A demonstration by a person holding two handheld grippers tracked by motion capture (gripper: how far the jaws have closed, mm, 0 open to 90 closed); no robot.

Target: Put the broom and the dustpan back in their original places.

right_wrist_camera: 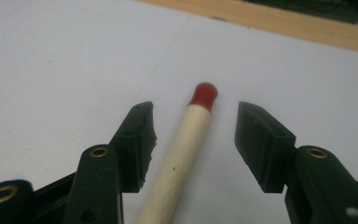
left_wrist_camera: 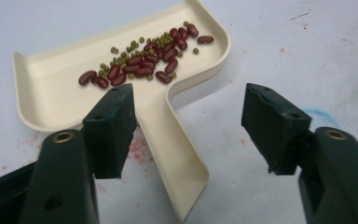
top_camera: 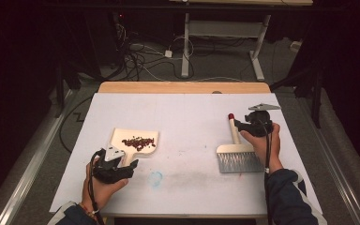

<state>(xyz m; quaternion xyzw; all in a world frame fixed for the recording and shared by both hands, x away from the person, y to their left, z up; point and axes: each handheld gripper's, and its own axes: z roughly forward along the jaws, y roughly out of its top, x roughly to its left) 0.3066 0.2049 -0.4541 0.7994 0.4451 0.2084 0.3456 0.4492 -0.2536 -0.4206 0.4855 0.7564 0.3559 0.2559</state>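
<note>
Both tongs stand open, nothing gripped: left tongs [left_wrist_camera: 186, 126] astride the dustpan [left_wrist_camera: 51, 88] handle, beans [left_wrist_camera: 144, 60] kept inside; right tongs [right_wrist_camera: 193, 140] astride the brush [right_wrist_camera: 182, 154] handle near the bench's right edge.

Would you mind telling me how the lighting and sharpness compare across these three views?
High view: the white-covered table is lit, the surroundings fall dark, and detail is soft. Left gripper view: the cream plastic dustpan and its red and green beans are sharp, evenly lit. Right gripper view: the brush's pale wooden handle is fairly sharp, while the wooden table edge behind blurs.
</note>
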